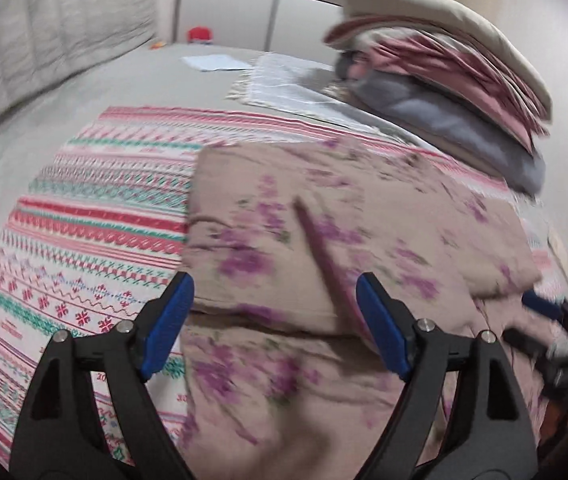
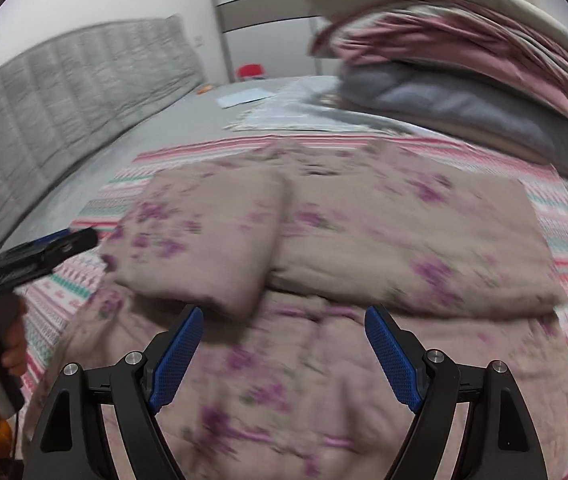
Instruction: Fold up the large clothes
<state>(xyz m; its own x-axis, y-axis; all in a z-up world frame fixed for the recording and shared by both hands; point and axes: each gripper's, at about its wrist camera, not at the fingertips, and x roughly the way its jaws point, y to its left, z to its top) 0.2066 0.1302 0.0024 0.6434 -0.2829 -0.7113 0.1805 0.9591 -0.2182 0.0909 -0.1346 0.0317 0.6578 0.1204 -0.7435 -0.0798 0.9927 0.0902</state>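
Both claws, left claw (image 1: 275, 322) and right claw (image 2: 284, 354), gape apart above the folded floral garment (image 2: 364, 240), patterned blanket (image 1: 83, 220) at nine o'clock.

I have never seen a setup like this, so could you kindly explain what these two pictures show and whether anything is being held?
No robot here: a person holds a two-finger tool in each hand, with a fisheye camera on each looking along its blue fingers. One picture is from the left tool, the other from the right tool. Both are open and hold nothing. Below them lies a partly folded floral garment on a patterned blanket spread over a bed. A stack of folded bedding sits behind. Both pictures are motion-blurred.
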